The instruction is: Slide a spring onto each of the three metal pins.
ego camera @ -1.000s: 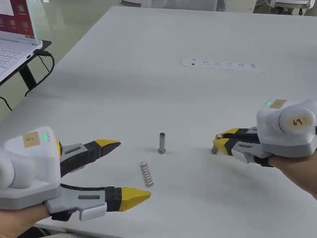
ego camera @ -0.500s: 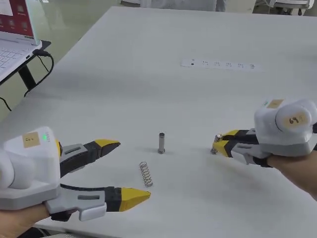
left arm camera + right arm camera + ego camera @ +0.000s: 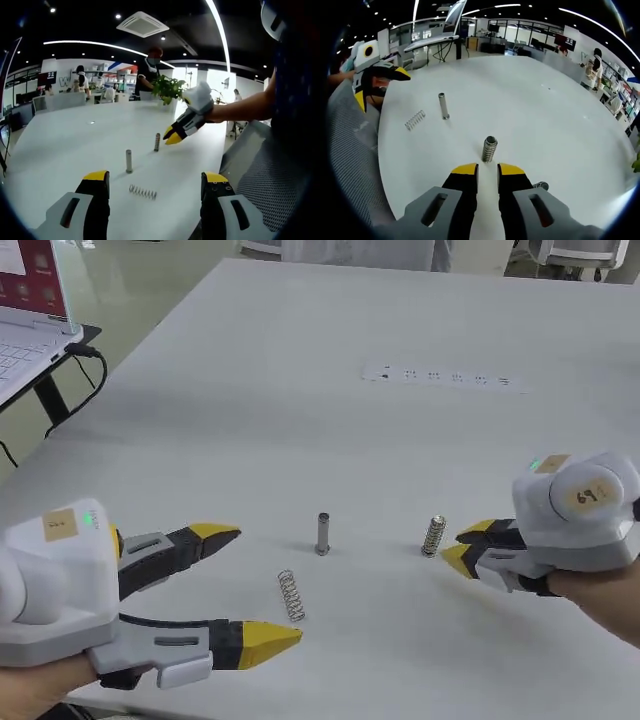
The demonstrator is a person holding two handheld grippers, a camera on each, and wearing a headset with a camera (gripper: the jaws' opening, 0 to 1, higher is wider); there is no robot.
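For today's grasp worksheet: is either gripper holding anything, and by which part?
Nothing is held. Left gripper open near the loose spring; right gripper open, just short of the sprung pin.

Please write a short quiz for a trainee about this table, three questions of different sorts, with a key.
1. True or false: the loose steel coil spring lies flat on the white table.
2. Which stands bare? A) the short steel pin nearer the left tool; B) the spring-covered steel pin by the right tool.
3. Fill in: the left tool's jaws stand wide ____.
Key: 1 true; 2 A; 3 open.
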